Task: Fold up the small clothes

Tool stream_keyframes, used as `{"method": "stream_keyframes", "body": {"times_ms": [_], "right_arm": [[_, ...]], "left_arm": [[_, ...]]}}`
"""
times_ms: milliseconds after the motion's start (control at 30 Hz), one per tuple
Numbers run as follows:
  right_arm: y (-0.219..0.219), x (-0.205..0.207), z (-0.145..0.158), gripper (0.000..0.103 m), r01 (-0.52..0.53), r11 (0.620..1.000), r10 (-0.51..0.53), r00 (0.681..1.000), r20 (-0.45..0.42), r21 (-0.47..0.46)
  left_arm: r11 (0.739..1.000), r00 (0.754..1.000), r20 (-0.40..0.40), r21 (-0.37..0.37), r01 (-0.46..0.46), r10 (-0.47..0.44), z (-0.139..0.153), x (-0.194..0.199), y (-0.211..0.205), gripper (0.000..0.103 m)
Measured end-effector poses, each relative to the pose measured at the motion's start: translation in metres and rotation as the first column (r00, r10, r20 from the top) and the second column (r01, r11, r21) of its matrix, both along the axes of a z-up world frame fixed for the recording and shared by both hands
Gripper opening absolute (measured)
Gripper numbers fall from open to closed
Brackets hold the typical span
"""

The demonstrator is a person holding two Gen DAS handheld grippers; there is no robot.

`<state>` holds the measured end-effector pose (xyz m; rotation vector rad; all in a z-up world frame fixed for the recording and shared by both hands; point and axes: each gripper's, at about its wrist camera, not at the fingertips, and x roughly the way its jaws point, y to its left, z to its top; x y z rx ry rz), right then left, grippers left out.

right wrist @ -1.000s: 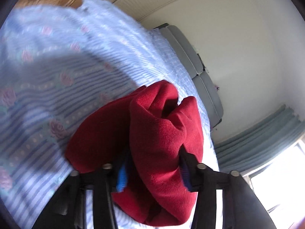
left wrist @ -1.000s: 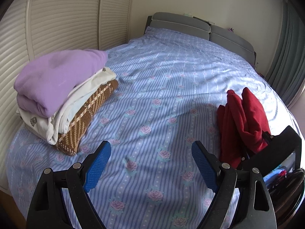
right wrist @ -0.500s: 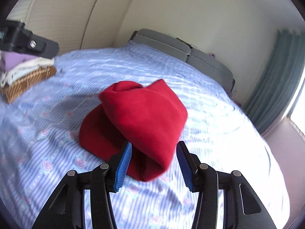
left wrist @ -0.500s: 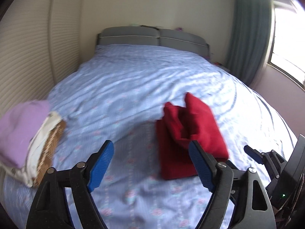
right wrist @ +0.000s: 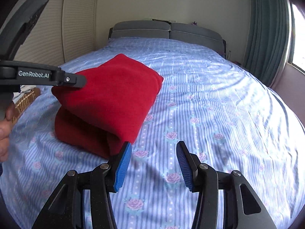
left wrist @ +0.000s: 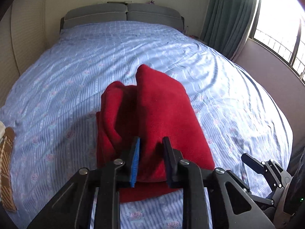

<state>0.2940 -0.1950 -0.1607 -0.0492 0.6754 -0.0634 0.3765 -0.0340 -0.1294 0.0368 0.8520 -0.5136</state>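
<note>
A folded red fleece garment (left wrist: 152, 114) lies on the blue flowered bed sheet (left wrist: 57, 95). My left gripper (left wrist: 151, 160) is shut on the near edge of its upper fold. In the right wrist view the red garment (right wrist: 110, 99) lies left of centre, with the left gripper's black body (right wrist: 38, 76) at its left edge. My right gripper (right wrist: 153, 164) is open and empty, just right of the garment's near corner, above the sheet (right wrist: 209, 114). It also shows at the lower right of the left wrist view (left wrist: 253, 164).
A stack of folded clothes with a brown checked piece (left wrist: 5, 162) sits at the left bed edge, also in the right wrist view (right wrist: 24, 99). Grey headboard (left wrist: 122, 15) at the far end. Curtain (left wrist: 228, 19) and window on the right. Slatted wardrobe doors (right wrist: 76, 28) on the left.
My left gripper moved in to the red garment and closed on its near edge. My right gripper let go of the garment, opened wider and drew back to the right.
</note>
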Motion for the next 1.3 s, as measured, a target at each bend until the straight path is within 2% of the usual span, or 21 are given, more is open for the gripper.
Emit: {"method": "stream_keyframes", "body": {"times_ms": [67, 133, 267, 400, 600, 633, 667, 700, 733, 800, 867, 933, 967, 1133, 1167, 1300], "right_arm": [[-0.003, 0.000, -0.003, 0.049, -0.001, 1.000, 0.001, 1.000, -0.001, 0.013], [-0.008, -0.002, -0.007, 0.049, -0.001, 1.000, 0.002, 1.000, -0.009, 0.027], [-0.007, -0.002, -0.014, 0.049, -0.011, 0.999, 0.012, 1.000, -0.022, 0.042], [-0.004, -0.001, -0.017, 0.049, -0.031, 0.996, 0.034, 0.999, -0.034, 0.078], [-0.013, 0.003, -0.014, 0.049, -0.027, 0.989, 0.032, 0.999, -0.037, 0.147], [-0.016, 0.004, -0.012, 0.050, -0.026, 0.985, 0.033, 0.999, -0.040, 0.172], [-0.020, 0.006, -0.011, 0.056, -0.025, 0.980, 0.034, 0.998, -0.045, 0.198], [-0.023, 0.007, -0.009, 0.061, -0.021, 0.975, 0.033, 0.998, -0.048, 0.220], [-0.026, 0.007, -0.007, 0.070, -0.016, 0.972, 0.028, 0.999, -0.047, 0.236], [-0.037, 0.010, 0.000, 0.077, -0.005, 0.960, 0.015, 0.999, -0.035, 0.281], [-0.047, 0.013, 0.005, 0.080, 0.003, 0.940, 0.009, 0.999, -0.035, 0.342], [-0.059, 0.022, 0.008, 0.083, 0.008, 0.912, 0.012, 0.999, -0.046, 0.409], [-0.065, 0.028, 0.009, 0.084, 0.011, 0.898, 0.016, 0.998, -0.056, 0.440], [-0.092, 0.069, 0.006, 0.086, 0.027, 0.783, 0.060, 0.991, -0.118, 0.622], [-0.094, 0.077, 0.005, 0.086, 0.028, 0.770, 0.068, 0.990, -0.126, 0.637], [-0.085, 0.106, -0.002, 0.087, -0.015, 0.767, 0.151, 0.976, -0.157, 0.642]], "left_arm": [[0.999, 0.999, -0.042, -0.015, -0.031, 0.030, -0.008, 0.002, 0.011, 0.016], [0.999, 0.998, -0.050, -0.020, -0.049, 0.048, -0.014, -0.003, 0.019, 0.012], [0.995, 0.992, -0.077, 0.004, -0.099, 0.099, -0.034, -0.015, 0.035, 0.010], [0.987, 0.983, -0.108, -0.045, -0.156, 0.151, -0.052, -0.021, 0.053, 0.010], [0.988, 0.987, -0.081, -0.057, -0.146, 0.141, -0.041, -0.020, 0.041, 0.010], [0.987, 0.987, -0.074, -0.057, -0.150, 0.146, -0.036, -0.020, 0.039, 0.012], [0.986, 0.986, -0.069, -0.060, -0.155, 0.151, -0.031, -0.021, 0.037, 0.015], [0.985, 0.986, -0.064, -0.072, -0.157, 0.152, -0.026, -0.023, 0.037, 0.026], [0.984, 0.986, -0.060, -0.076, -0.160, 0.156, -0.022, -0.025, 0.037, 0.048], [0.980, 0.984, -0.039, -0.088, -0.177, 0.175, -0.011, -0.030, 0.040, 0.074], [0.977, 0.982, -0.028, -0.103, -0.189, 0.187, -0.004, -0.034, 0.044, 0.075], [0.970, 0.977, -0.045, -0.119, -0.212, 0.208, -0.002, -0.029, 0.049, 0.083], [0.966, 0.974, -0.061, -0.131, -0.224, 0.217, -0.003, -0.026, 0.053, 0.084], [0.947, 0.954, -0.185, -0.177, -0.270, 0.237, -0.023, -0.002, 0.064, 0.086], [0.943, 0.950, -0.202, -0.184, -0.277, 0.239, -0.029, 0.001, 0.066, 0.087], [0.933, 0.939, -0.252, -0.210, -0.291, 0.236, -0.050, 0.006, 0.070, 0.090]]}}
